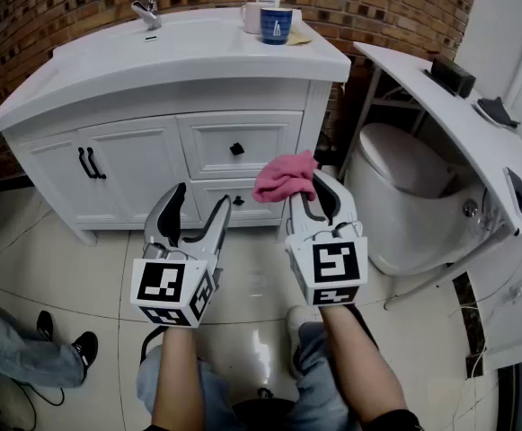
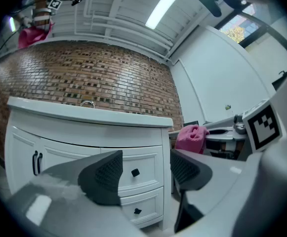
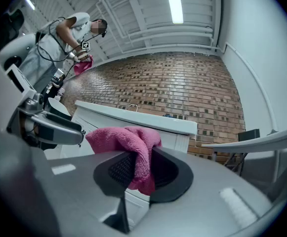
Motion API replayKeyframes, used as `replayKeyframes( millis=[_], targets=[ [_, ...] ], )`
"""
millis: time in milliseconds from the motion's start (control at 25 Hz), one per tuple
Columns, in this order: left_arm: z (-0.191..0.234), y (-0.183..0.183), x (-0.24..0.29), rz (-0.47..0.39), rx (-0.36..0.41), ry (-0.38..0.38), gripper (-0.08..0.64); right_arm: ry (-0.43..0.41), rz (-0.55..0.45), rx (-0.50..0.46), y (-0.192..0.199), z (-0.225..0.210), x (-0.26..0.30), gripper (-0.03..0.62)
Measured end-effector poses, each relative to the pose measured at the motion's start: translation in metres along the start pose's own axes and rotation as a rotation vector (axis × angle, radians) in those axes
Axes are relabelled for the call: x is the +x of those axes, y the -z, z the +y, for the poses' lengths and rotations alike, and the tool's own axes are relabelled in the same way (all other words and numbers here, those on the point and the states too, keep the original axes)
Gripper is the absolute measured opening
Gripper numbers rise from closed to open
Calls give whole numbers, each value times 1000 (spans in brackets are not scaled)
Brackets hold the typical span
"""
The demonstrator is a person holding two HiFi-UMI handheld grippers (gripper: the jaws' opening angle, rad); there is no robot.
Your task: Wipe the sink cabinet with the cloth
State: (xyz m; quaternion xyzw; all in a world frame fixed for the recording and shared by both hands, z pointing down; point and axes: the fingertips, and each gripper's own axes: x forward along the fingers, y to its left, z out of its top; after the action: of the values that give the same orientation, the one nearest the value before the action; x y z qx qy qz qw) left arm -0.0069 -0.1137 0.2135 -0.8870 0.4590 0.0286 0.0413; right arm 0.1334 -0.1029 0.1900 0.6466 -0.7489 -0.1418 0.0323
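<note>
- Stood at the approach step: gripped the cloth (image 1: 283, 176) in the right tool (image 1: 314, 189), jaws nearly together on one fold, with the rest bunched above the tips and spilling to their left.
- Held the left tool (image 1: 201, 196) wide open and empty, just beside the right one.
- Hung both in the air in front of the sink cabinet (image 1: 135, 155), apart from it; judged no wiping begun yet.
- Called next for pressing the cloth flat against the cabinet front, then stroking across under steady pressure.
- Looked soft, pink and thick-piled, like terry; likely to touch only as a lump unless spread.
- Looked smooth, glossy and white on the cabinet: curved front, recessed panels, small dark knobs (image 1: 236, 149) and bar handles (image 1: 90, 162) likely to snag, under a white counter (image 1: 198, 57).
</note>
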Motion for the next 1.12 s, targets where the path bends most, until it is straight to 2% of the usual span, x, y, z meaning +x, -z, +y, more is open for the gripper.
replayKeyframes(
  millis=[120,240,400,560,720,920,1040,1120],
  targets=[
    [9,6,13,9,7,-13,302,-61,-2,5,4,12,29,54],
    [23,11,29,19,47,-16,302,-117,-5,25,11,23,57,54],
    [59,23,47,33,56,-38,302,-185,1,125,27,32,97,54],
    [102,36,56,47,18,-91,302,-269,24,269,48,54,141,54],
    [123,28,55,6,-23,-131,302,-377,32,402,57,94,184,54],
    [138,20,48,-22,-8,-187,302,-510,32,668,53,152,227,54],
    [150,20,48,-14,16,-205,302,-516,72,848,61,158,241,54],
    [155,20,49,-12,22,-208,302,-495,85,898,63,149,243,54]
  ],
)
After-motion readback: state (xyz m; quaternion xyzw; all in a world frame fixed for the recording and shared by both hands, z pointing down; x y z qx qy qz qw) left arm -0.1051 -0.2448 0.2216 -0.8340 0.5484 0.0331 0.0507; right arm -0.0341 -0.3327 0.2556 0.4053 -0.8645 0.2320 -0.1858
